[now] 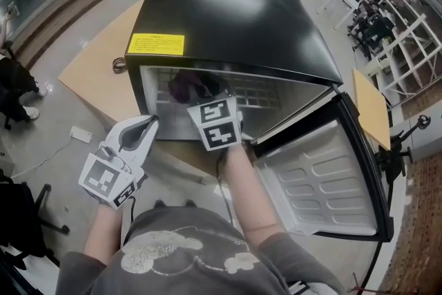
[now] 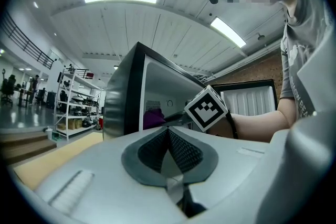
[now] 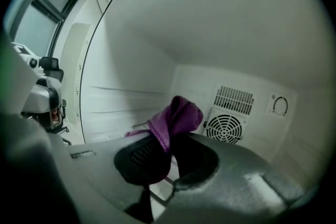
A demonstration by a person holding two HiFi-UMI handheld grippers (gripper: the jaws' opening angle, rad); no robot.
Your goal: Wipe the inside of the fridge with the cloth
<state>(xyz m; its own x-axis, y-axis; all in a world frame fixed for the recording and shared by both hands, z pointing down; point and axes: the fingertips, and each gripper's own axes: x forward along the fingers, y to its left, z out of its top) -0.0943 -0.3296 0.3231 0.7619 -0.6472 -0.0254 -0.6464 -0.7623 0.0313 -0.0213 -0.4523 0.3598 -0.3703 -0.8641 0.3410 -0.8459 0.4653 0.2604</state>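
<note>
Cloth [image 3: 176, 118] was clamped in right hand-held gripper [image 3: 167, 150] inside fridge [image 3: 131, 34]. Small bite could slip under wall drag. Fan grille [image 3: 224, 128], 3 o'clock of cloth, could snag it. Left hand-held gripper [image 2: 169, 139] had jaws together, empty.

Glossy black fridge [image 1: 235, 17] top, soft purple cloth [image 3: 176, 118], seemingly smooth white plastic interior [image 3: 126, 60]

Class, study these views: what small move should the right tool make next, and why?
Probably ease the right tool forward until the purple cloth presses on the back wall of the fridge, then begin a sweep. The tool is shut on the cloth inside the fridge, but the cloth appears to hang short of that wall.
</note>
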